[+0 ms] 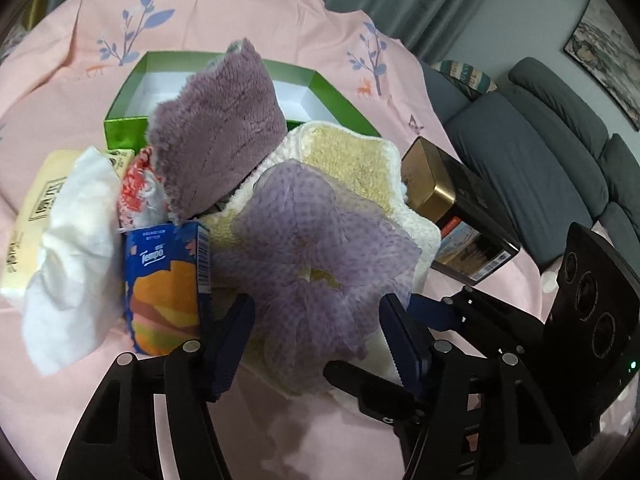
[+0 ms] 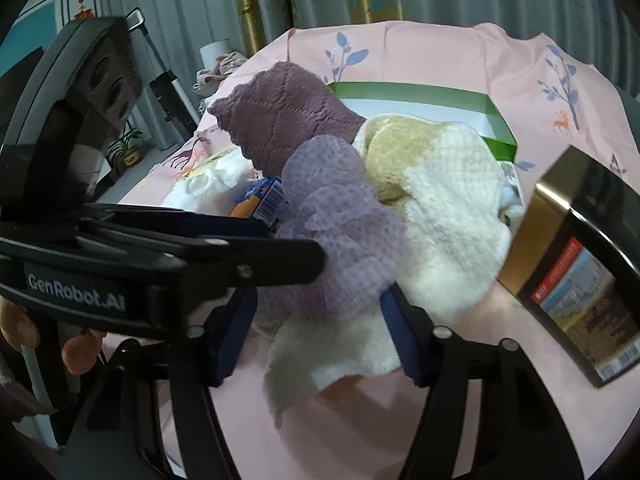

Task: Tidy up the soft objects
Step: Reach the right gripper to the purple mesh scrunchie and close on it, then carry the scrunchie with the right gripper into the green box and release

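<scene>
On the pink sheet (image 1: 240, 20) covering the desk, near its front edge, the soft pile sits: lilac mesh pouf (image 1: 320, 248) on the cream-and-yellow towel (image 1: 352, 160), mauve plush cloth (image 1: 220, 136) propped behind. Left gripper (image 1: 316, 340): fingers part-open, straddling the pouf; contact unclear. Right gripper (image 2: 320, 320): fingers part-open around pouf and towel edge; grip cannot be confirmed.

Risks: both grippers crowd one pouf and may collide; slippery mesh may slide out; the right fingers may drag the towel too, toppling the tissue pack (image 1: 168, 280).

Containers: green box (image 1: 124, 120) behind the pile, towards the far edge, white interior seemingly empty. Black-and-gold box (image 1: 460, 216) to the right, closed.
</scene>
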Demonstrator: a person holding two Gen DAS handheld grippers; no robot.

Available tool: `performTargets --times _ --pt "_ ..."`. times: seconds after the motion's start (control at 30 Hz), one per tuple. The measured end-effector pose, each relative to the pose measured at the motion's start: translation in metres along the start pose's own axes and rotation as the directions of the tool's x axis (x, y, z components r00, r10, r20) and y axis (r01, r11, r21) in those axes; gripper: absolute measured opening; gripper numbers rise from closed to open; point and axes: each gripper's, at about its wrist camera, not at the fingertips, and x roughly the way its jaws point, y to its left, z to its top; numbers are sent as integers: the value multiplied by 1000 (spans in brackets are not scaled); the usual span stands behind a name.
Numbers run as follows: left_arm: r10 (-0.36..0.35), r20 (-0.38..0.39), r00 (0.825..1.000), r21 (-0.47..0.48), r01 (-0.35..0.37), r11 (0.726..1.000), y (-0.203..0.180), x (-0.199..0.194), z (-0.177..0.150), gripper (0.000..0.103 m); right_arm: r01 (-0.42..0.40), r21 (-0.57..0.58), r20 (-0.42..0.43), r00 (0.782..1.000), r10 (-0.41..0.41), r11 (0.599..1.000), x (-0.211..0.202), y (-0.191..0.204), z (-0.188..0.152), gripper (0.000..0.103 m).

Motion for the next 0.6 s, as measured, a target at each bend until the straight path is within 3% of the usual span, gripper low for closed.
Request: performTargets --times 0.07,0.13,0.23,0.33,0.6 --pt "-12 -9 1000 -10 12 1000 2 3 1 59 -9 3 -9 1000 9 1000 4 -1 1 50" --pt "-12 -15 1000 -19 11 1000 4 5 0 30 -6 -1 -17 1000 6 1000 5 0 1 37" --pt "-52 -11 999 -44 52 998 8 1 -3 25 -19 -29 -2 1000 19 999 0 7 0 20" --pt "-98 -1 995 -55 97 994 8 -7 -4 14 -19 -62 15 1000 20 998 -8 14 -2 15" --pt "-172 110 979 -45 178 983 0 -60 -2 12 -28 -133 134 990 45 991 -51 32 12 9"
